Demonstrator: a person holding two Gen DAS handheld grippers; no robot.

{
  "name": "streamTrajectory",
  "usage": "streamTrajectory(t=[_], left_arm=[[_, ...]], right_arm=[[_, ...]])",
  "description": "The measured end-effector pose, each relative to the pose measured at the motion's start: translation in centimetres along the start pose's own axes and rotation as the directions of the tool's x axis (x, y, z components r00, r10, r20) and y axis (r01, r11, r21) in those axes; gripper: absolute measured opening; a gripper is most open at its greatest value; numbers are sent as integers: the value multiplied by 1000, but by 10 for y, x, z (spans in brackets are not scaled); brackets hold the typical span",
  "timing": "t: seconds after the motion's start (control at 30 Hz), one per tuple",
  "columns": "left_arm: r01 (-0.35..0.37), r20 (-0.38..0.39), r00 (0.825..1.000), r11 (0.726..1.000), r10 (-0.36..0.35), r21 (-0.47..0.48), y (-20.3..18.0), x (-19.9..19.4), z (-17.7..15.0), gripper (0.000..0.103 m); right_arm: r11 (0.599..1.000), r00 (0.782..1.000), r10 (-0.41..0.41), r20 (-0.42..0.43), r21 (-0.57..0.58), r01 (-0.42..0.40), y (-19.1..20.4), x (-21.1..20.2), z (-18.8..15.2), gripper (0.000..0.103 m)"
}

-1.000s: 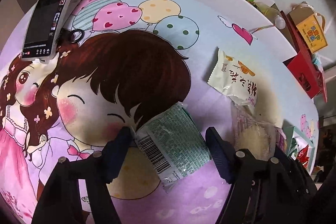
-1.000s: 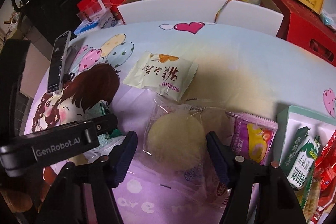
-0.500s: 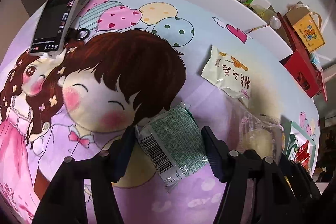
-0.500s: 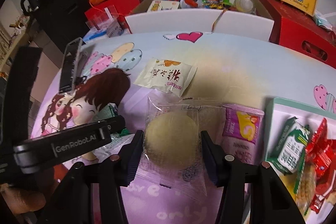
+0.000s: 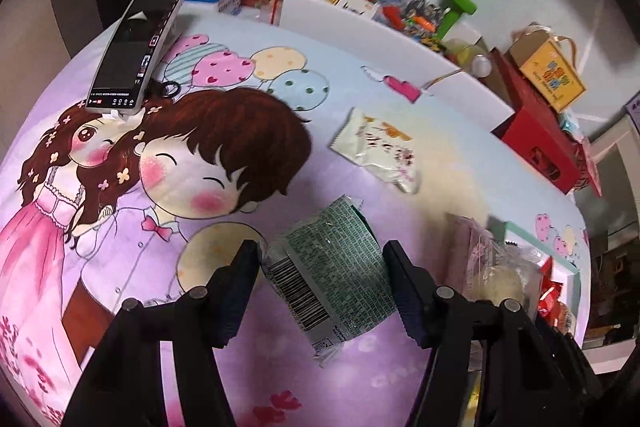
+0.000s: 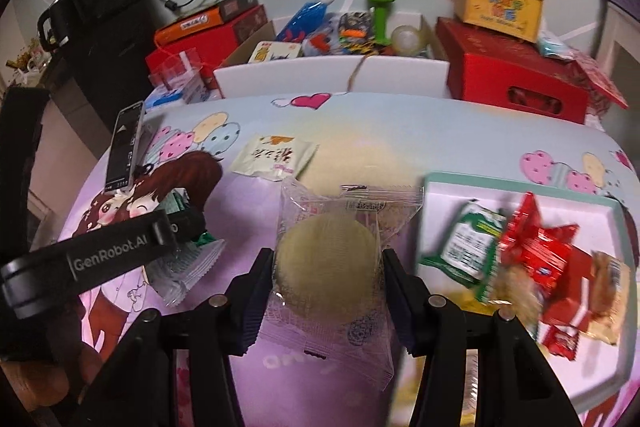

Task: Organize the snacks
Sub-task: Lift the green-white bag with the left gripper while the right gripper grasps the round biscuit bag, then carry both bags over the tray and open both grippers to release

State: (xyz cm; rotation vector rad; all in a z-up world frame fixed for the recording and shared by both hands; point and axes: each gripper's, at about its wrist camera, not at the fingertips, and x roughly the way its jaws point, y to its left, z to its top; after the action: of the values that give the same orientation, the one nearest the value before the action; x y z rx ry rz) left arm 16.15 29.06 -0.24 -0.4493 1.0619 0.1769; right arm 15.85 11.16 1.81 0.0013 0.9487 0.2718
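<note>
Nearest, two packets are being gripped at once. The green packet [image 5: 332, 275] is being clamped between the jaws of the left gripper [image 5: 322, 291], barcode side up, over the cartoon cloth [image 5: 120, 247]. The clear-wrapped cake [image 6: 326, 267] is being squeezed between the jaws of the right gripper [image 6: 328, 287], whose pads are pressing in on both sides of the round biscuit; the wrapper appears to be held just above the cloth, though contact with it cannot be ruled out.

Just right of the cake, the tray [image 6: 520, 183] is being filled: a green-and-white pack [image 6: 466, 251], a red pack [image 6: 536, 243] and further snacks, blurred, are already lying in it. So the task is judged to be partly done, about halfway.

Farther out, a cream packet [image 5: 378, 151] is lying loose on the cloth, well apart from both grippers, and is being left for a later pass. A phone [image 5: 134, 47] is standing at the far left edge, and clutter of boxes [image 6: 516, 83] is sitting beyond the table.

Remaining, as judged: the two gripped packets and the cream one are yet to be placed in the tray.
</note>
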Motion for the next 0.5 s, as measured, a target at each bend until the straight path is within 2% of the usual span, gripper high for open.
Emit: streamTrajectory(t=[0.17, 0.5], left_arm=[[15, 28, 999, 1000, -15, 12, -22, -6, -10, 65], [43, 57, 997, 990, -51, 137, -82, -14, -15, 65]], right_arm=[[999, 999, -18, 34, 35, 17, -19, -16, -2, 56], [982, 993, -77, 85, 180, 60, -87, -41, 2, 56]])
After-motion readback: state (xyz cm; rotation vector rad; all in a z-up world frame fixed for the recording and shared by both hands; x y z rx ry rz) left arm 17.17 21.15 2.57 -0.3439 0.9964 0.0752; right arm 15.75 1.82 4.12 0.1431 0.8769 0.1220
